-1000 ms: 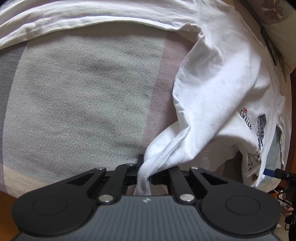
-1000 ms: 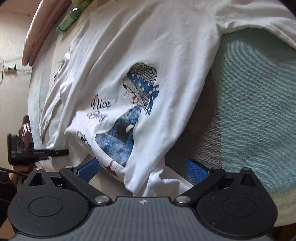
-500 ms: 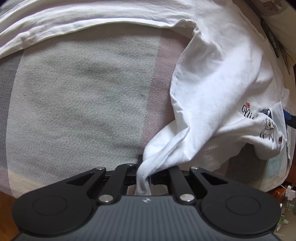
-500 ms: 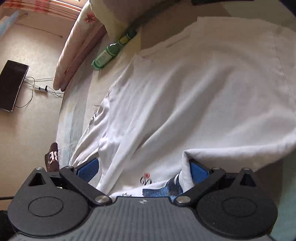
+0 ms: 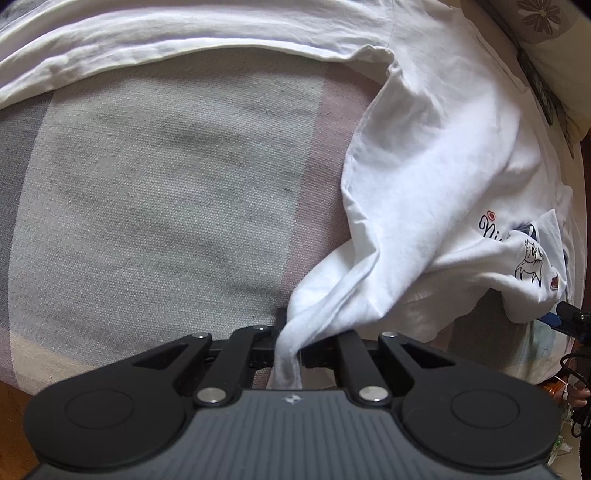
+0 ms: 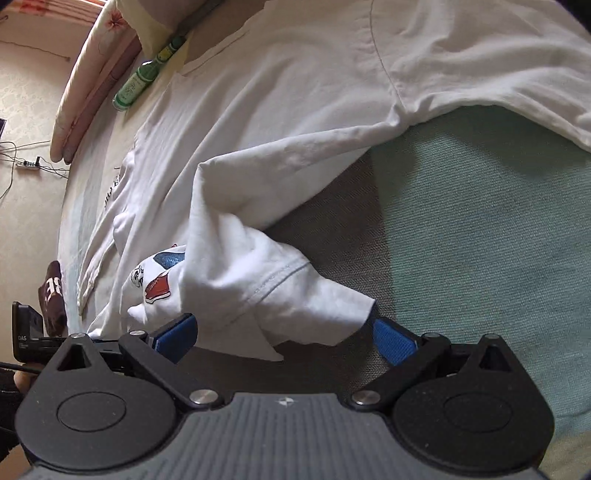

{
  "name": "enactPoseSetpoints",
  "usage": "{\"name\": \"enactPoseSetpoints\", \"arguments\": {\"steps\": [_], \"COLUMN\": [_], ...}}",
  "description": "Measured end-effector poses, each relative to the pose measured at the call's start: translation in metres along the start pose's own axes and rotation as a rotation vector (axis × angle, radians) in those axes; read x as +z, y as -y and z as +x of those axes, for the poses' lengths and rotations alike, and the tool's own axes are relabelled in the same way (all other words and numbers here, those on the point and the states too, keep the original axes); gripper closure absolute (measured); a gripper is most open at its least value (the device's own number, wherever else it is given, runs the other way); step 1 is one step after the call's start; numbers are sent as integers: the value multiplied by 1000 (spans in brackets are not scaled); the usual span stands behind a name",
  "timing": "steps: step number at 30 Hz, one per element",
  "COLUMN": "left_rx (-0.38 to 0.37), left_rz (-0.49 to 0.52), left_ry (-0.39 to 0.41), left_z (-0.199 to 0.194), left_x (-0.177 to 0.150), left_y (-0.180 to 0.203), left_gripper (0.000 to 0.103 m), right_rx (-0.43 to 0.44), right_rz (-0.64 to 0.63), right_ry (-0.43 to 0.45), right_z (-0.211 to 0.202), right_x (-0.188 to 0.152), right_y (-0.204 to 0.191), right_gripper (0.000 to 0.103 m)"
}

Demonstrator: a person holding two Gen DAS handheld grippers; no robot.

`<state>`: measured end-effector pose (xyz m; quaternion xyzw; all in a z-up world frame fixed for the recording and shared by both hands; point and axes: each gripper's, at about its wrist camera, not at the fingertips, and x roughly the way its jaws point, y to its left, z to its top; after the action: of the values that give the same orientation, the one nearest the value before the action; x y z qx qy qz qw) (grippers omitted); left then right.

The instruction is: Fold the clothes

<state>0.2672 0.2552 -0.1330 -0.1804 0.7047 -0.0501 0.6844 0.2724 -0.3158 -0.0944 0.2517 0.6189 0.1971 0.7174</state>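
Observation:
A white T-shirt (image 5: 436, 177) with a printed front lies spread on the striped bed cover (image 5: 166, 192). My left gripper (image 5: 289, 334) is shut on a twisted corner of the shirt's hem, which runs up from the jaws to the shirt body. In the right wrist view the shirt (image 6: 295, 110) has a lower corner (image 6: 280, 291) folded back over the print. That corner lies between the blue pads (image 6: 391, 339) of my right gripper (image 6: 284, 338), whose jaws stand wide open. The right gripper's tip (image 5: 572, 321) shows at the left view's right edge.
A green bottle (image 6: 142, 83) and pillows (image 6: 92, 77) lie beyond the shirt's collar. A dark maroon garment (image 6: 51, 291) sits at the bed's left edge. A power strip with cables (image 6: 27, 164) is on the floor. A floral pillow (image 5: 546, 26) lies top right.
The shirt's lower right part has been folded up over the girl print. The right gripper has since drawn back from it. The left gripper has stayed shut on the hem corner.

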Motion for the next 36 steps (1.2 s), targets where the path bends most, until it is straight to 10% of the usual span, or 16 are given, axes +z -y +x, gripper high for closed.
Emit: {"name": "enactPoseSetpoints", "arguments": {"steps": [11,16,30,36], "left_rx": [37,37,40,24], "left_rz": [40,34,36,29], "left_ry": [-29,-28,-40,-34], "left_z": [-3,-6,-14,-18], "left_x": [10,12,20,20], "left_y": [-2,-8,-24,-33], "left_gripper": [96,96,96,95], "right_rx": [-93,-284,-419,-135], "right_rz": [-90,-234,-486,-275], "right_ry": [189,152,2,11], "right_z": [-24,-15,29,8], "right_x": [34,30,-34,-7], "right_y": [-6,-6,-56,-22], "right_gripper": [0,4,16,17]}}
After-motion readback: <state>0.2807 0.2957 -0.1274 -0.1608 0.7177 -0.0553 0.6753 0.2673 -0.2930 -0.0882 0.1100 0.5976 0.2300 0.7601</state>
